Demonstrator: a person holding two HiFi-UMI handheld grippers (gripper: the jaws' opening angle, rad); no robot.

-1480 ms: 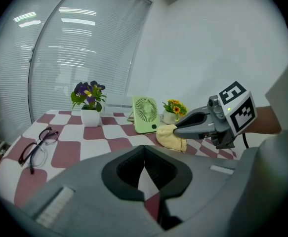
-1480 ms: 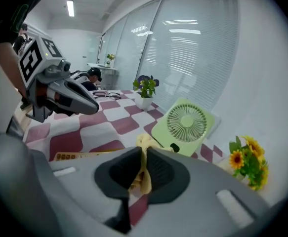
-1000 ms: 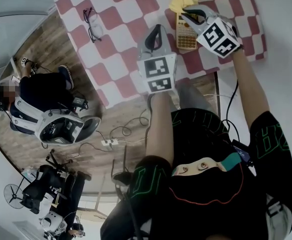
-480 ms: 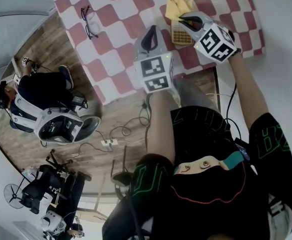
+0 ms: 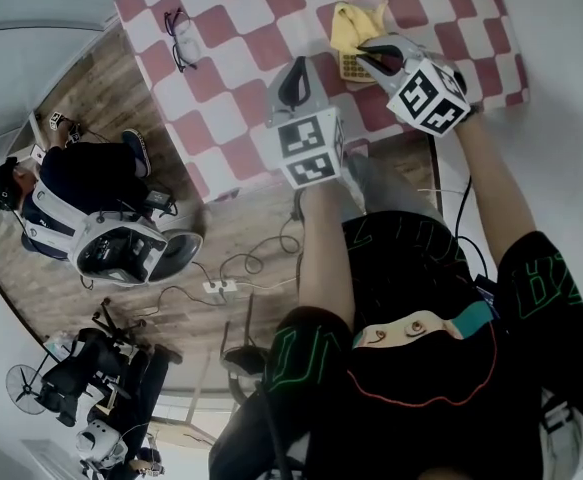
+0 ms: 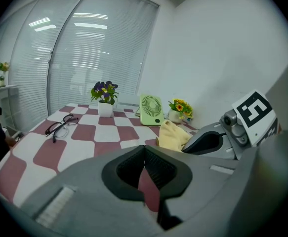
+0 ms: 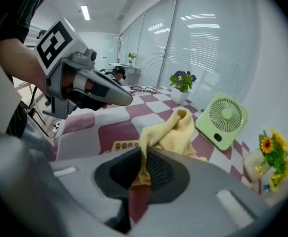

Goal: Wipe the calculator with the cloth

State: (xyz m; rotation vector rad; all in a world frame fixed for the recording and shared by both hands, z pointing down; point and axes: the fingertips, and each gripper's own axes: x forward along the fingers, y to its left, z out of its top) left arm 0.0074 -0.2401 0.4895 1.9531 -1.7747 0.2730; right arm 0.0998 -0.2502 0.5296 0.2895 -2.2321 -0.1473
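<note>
The cloth (image 7: 173, 130) is gripped by the right claw (image 7: 144, 154) and draped over the calculator (image 7: 120, 145), toward the counter's (image 5: 241, 28) near right. The left claw (image 6: 144, 157) is closed on nothing. Since the calculator is not pinned, it could be dragged along by the wipe.

The red-and-white checked tabletop (image 5: 241, 28) carries black-framed glasses (image 5: 179, 38), a white pot of purple flowers (image 6: 104, 102), a small green plastic fan (image 6: 151, 109) and a pot of yellow flowers (image 6: 179, 110). A beige calculator (image 7: 123, 145) lies flat on it, a crumpled yellow cloth (image 7: 171, 130) draped over its far part.
</note>
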